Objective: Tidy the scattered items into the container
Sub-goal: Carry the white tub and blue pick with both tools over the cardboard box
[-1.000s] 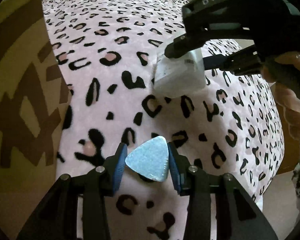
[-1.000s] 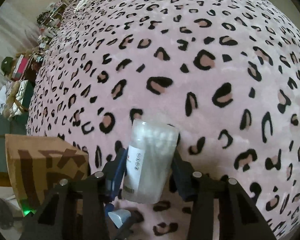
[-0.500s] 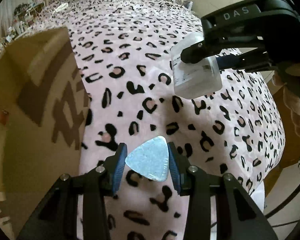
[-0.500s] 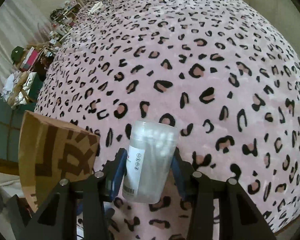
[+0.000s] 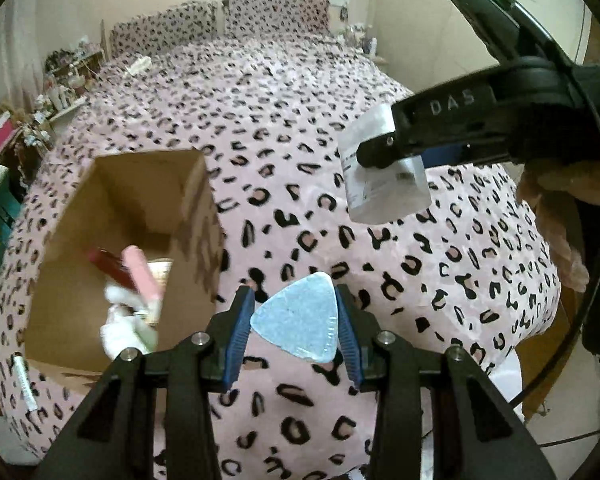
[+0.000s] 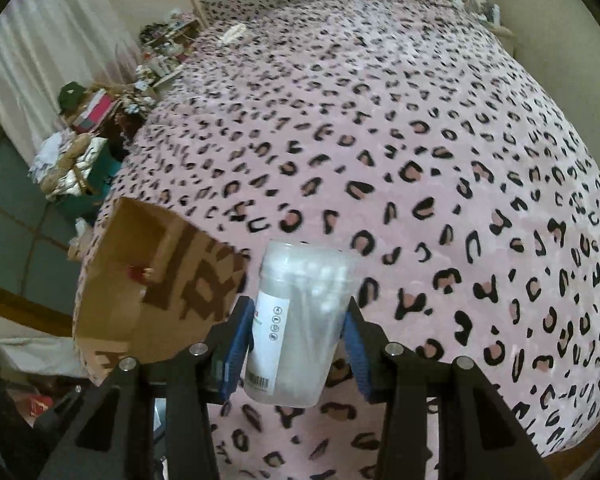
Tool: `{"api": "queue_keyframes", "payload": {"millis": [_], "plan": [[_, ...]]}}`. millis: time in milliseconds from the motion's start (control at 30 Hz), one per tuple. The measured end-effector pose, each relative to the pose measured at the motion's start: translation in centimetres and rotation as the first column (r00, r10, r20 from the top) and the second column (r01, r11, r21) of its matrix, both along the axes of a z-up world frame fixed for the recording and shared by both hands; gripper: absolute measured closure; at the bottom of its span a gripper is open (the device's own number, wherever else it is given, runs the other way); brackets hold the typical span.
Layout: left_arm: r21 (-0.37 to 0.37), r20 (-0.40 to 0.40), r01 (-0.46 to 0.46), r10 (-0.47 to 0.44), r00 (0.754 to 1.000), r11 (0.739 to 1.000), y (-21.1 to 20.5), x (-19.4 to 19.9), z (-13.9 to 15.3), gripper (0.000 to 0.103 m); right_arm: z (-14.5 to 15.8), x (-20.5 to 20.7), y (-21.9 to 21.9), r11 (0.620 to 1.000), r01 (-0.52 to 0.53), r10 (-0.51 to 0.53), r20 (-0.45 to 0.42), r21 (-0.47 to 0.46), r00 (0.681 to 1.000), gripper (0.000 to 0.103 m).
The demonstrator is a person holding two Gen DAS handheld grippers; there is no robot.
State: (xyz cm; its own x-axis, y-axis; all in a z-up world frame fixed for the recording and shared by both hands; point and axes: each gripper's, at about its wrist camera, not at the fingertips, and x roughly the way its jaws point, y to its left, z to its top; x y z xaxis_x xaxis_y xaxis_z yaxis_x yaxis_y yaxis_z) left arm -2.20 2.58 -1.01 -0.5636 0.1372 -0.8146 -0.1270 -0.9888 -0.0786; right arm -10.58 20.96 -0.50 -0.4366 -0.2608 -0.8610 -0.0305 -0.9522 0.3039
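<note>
Two loads up: left gripper pinches blue triangular sponge, right gripper pinches swab jar. Centre each over cardboard box opening b4 letting go.

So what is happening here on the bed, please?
A person is tidying small items into a cardboard box that stands open on the leopard-print bedspread. The left gripper is shut on a pale blue triangular sponge. The right gripper is shut on a clear cotton swab container. Both are held above the bed, near the box, and not yet released. A few items, one a pink tube, already lie inside the box.
</note>
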Motion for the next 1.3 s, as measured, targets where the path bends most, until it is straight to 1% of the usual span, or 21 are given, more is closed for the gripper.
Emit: {"api": "queue_keyframes", "payload": {"millis": [200, 333, 500, 567, 700, 833, 1000, 1033, 1300], "plan": [[-0.01, -0.047, -0.056, 0.055, 0.997, 0.998, -3.1, 2.0, 2.7, 0.062, 2.3, 0.7, -4.2, 0.998, -0.067, 0.066, -0.039, -0.006, 0.997, 0.058], [-0.011, -0.07, -0.107, 0.106, 0.992, 0.994, -6.0, 3.1, 4.2, 0.062, 4.3, 0.7, -7.2, 0.993, -0.116, 0.116, -0.075, -0.004, 0.99, 0.058], [-0.023, -0.084, -0.167, 0.165, 0.983, 0.986, -9.2, 3.6, 5.2, 0.062, 6.1, 0.2, -10.9, 0.984, -0.175, 0.173, -0.111, -0.009, 0.979, 0.058], [-0.019, -0.081, -0.194, 0.192, 0.978, 0.981, -10.5, 3.6, 5.2, 0.062, 6.2, -0.1, -12.2, 0.981, -0.195, 0.193, -0.114, -0.007, 0.975, 0.058], [-0.021, -0.068, -0.235, 0.233, 0.97, 0.972, -12.9, 3.7, 4.8, 0.062, 5.9, -1.0, -14.8, 0.974, -0.227, 0.225, -0.105, -0.013, 0.969, 0.058], [-0.015, -0.04, -0.263, 0.262, 0.964, 0.965, -14.8, 3.2, 3.5, 0.062, 5.0, -2.1, -16.5, 0.97, -0.245, 0.243, -0.087, -0.013, 0.966, 0.058], [-0.002, -0.01, -0.271, 0.271, 0.963, 0.963, -15.7, 2.1, 1.9, 0.062, 3.8, -3.2, -18.2, 0.965, -0.261, 0.261, -0.058, -0.006, 0.964, 0.058], [0.105, -0.022, -0.245, 0.248, 0.968, 0.964, -15.8, 1.7, 1.5, 0.062, 3.6, -3.3, -18.4, 0.964, -0.265, 0.265, -0.055, -0.004, 0.963, 0.058], [0.116, 0.02, -0.249, 0.249, 0.968, 0.961, -16.5, -0.1, -0.6, 0.062, 2.1, -4.3, -19.5, 0.961, -0.276, 0.276, -0.019, 0.017, 0.961, 0.058]]}}
